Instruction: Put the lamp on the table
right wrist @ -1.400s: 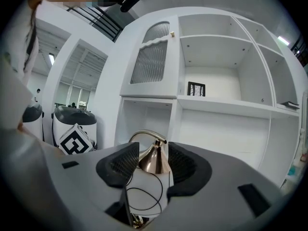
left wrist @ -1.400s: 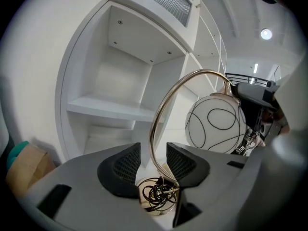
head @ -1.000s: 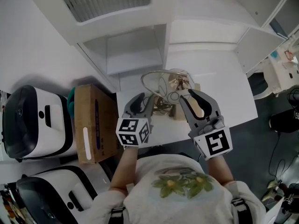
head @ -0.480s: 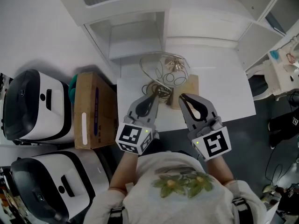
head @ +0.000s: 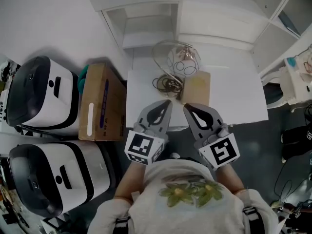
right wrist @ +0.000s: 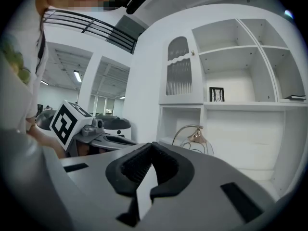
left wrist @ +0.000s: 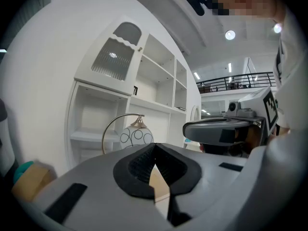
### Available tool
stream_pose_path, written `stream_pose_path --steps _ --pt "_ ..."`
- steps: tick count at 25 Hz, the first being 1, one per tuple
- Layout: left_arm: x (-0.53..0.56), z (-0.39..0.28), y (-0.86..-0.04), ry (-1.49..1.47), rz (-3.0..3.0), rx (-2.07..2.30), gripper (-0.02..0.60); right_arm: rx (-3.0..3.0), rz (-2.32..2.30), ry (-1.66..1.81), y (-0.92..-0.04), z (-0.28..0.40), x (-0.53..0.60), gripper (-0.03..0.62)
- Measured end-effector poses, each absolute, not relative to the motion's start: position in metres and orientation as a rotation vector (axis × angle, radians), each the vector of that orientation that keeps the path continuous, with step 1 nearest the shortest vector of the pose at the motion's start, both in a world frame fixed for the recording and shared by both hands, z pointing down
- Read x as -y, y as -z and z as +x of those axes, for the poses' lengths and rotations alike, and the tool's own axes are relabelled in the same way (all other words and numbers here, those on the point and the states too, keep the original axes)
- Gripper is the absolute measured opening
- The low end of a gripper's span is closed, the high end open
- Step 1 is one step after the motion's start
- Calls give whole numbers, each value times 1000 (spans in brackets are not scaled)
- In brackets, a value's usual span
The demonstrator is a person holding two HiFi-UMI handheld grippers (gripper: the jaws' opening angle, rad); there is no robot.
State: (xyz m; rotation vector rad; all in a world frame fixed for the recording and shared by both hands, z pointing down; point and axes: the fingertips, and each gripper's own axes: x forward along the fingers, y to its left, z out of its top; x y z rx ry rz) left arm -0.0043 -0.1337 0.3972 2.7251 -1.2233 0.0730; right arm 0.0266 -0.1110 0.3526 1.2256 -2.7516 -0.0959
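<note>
The lamp (head: 181, 61) stands on the white table (head: 234, 89). It has a clear globe with black swirls, a thin metal arc and a wooden base (head: 197, 87). Its coiled cord (head: 168, 84) lies beside the base. Both grippers hover at the table's near edge, short of the lamp and apart from it. My left gripper (head: 166, 104) is shut with nothing in it, and so is my right gripper (head: 186, 107). In the left gripper view the closed jaws (left wrist: 154, 154) point at the lamp (left wrist: 135, 134). The right gripper view shows the same past its jaws (right wrist: 152, 149), with the lamp (right wrist: 196, 138) beyond.
A white shelf cabinet (head: 146, 21) stands behind the table. To the table's left is a cardboard box (head: 100, 104) with a teal thing (head: 84, 73) behind it. Two white-and-black machines (head: 41, 96) (head: 48, 179) stand further left. Dark floor lies to the right.
Both grippers have pulled back from the lamp toward the person and gone from open to shut. The lamp stays standing on the table.
</note>
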Motion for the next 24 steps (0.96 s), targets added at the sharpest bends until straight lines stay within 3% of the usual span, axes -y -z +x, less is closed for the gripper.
stream_pose_path --steps 24 --pt "72 -4 -407 -155 2646 1306 29 2766 1098 13 -370 26 54 31"
